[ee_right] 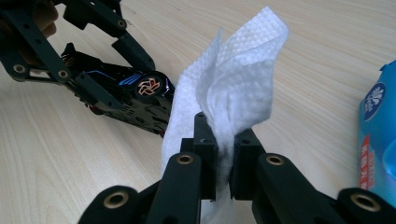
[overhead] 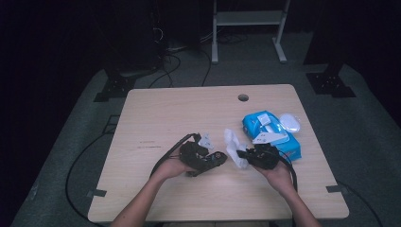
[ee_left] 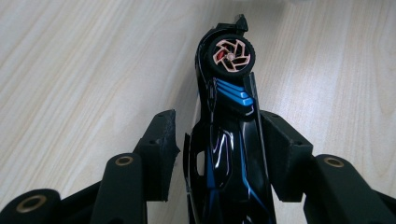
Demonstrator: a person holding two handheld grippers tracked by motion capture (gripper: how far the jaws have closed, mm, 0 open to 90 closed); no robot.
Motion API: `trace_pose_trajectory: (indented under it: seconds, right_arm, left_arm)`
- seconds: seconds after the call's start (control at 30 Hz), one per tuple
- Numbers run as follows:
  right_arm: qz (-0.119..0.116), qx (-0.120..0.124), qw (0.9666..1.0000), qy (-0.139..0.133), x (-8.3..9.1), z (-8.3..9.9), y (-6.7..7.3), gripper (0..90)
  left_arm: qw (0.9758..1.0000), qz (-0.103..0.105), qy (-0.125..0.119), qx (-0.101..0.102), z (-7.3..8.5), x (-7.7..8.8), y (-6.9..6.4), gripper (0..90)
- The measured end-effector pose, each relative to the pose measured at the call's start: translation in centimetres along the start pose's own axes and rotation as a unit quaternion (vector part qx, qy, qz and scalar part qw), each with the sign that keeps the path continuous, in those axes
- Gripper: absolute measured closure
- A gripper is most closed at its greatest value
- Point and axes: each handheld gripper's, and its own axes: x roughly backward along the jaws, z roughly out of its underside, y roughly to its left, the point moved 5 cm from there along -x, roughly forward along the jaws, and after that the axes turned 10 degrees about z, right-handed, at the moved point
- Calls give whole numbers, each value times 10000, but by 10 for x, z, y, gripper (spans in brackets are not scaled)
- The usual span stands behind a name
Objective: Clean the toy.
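A glossy black toy car with blue stripes and a copper-coloured wheel lies lengthwise between my left gripper's jaws, which are shut on its body. From the right gripper view the same car hangs tilted just above the tabletop in the left gripper. My right gripper is shut on a crumpled white wipe that stands up from its pads, a short way right of the car's wheel end. In the high view the left gripper and right gripper face each other near the table's front, with the wipe between them.
A blue pack of wet wipes with its flap up lies right of the right hand, a white oval lid beside it. The wooden table has a cable hole at the back. A white stand is on the floor beyond.
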Motion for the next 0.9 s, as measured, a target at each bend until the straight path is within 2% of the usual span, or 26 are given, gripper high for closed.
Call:
trace_pose_trajectory:
  seconds: [0.17, 0.27, 0.43, 0.53, 0.77, 0.9]
  right_arm:
    - [-22, 30, 10000, 35, -3, 0, 3, 829]
    - [-32, 37, 10000, 45, -4, 1, 3, 829]
    - [-50, 50, 10000, 60, -5, 1, 4, 829]
    - [-66, 39, 9999, 72, -6, 2, 4, 829]
    - [-209, -80, 9997, 111, -9, 5, 1, 829]
    - [-385, -172, 9991, -8, -7, 2, 3, 829]
  left_arm:
    - [9997, 89, 242, -5, -3, -8, 0, 495]
    - [9994, 107, 330, 64, -3, -11, 1, 494]
    - [9986, 18, 519, 39, -6, -17, 1, 503]
    - [9978, -125, 654, -49, -8, -18, 1, 551]
    - [9985, -165, 482, -178, -8, -18, -1, 575]
    - [9983, -196, 468, -293, -9, -17, -5, 577]
